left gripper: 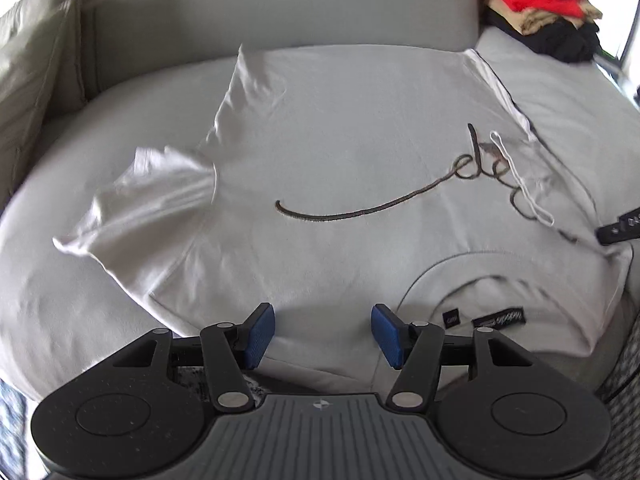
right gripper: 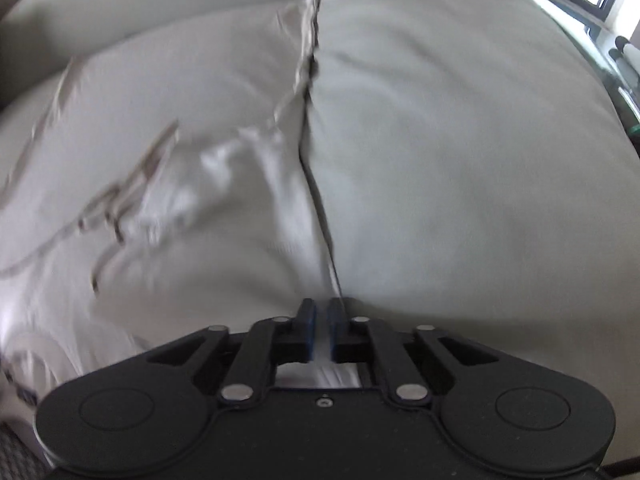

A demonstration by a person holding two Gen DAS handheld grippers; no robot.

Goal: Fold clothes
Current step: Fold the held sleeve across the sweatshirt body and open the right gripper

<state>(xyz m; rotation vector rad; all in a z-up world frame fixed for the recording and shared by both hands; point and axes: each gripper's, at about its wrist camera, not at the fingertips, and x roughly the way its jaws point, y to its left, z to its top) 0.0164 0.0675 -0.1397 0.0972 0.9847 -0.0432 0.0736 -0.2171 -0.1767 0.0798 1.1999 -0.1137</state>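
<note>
On the grey sofa (left gripper: pixel 60 312), the white shirt (left gripper: pixel 340 152) lies beyond the parted left claw (left gripper: pixel 323 334); the right claw (right gripper: pixel 321 330) pinches its edge.

A pale grey T-shirt (left gripper: pixel 332 152) lies spread front-up on a couch seat, its collar nearest the left wrist camera and its hem toward the backrest. A dark cursive line of lettering runs across the chest. Two small black labels show inside the round neck opening. One short sleeve sticks out to the left in that view, rumpled and creased. The opposite side edge is wrinkled, with a thin white loop lying on it. In the right wrist view the shirt (right gripper: pixel 208 152) is blurred, its edge bunched along the seam between two cushions.
</note>
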